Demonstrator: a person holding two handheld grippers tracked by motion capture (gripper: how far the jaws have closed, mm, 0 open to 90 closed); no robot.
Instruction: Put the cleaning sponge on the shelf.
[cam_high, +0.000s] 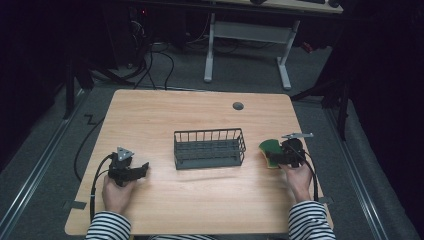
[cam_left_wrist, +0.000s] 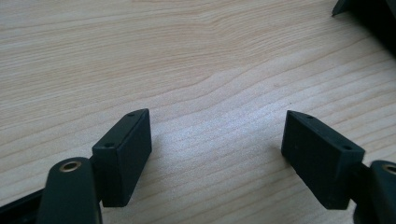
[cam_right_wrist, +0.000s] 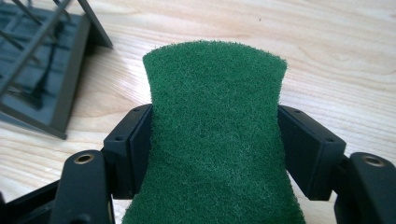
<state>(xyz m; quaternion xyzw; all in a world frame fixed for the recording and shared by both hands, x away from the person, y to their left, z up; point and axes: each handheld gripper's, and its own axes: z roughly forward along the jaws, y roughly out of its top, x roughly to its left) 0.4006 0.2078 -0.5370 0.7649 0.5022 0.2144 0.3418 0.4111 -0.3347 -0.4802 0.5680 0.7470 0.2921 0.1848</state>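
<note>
A green scouring sponge (cam_high: 269, 148) with a yellow underside lies on the wooden table (cam_high: 200, 200), just right of a dark wire basket (cam_high: 209, 132). My right gripper (cam_high: 278, 155) comes at it from the right. In the right gripper view the sponge (cam_right_wrist: 215, 140) runs between the two black pads (cam_right_wrist: 133, 140), which press on its narrow waist. My left gripper (cam_high: 144, 169) rests low at the table's front left, pointing right. Its jaws stand wide apart in the left gripper view (cam_left_wrist: 217, 119), with only bare wood between them.
The basket (cam_right_wrist: 42, 70) stands mid-table, nothing visible inside it. A round cable grommet (cam_high: 238, 106) sits near the far edge. Cables trail from both grippers toward the person. Beyond the table stands a white desk frame (cam_high: 247, 35) on grey floor.
</note>
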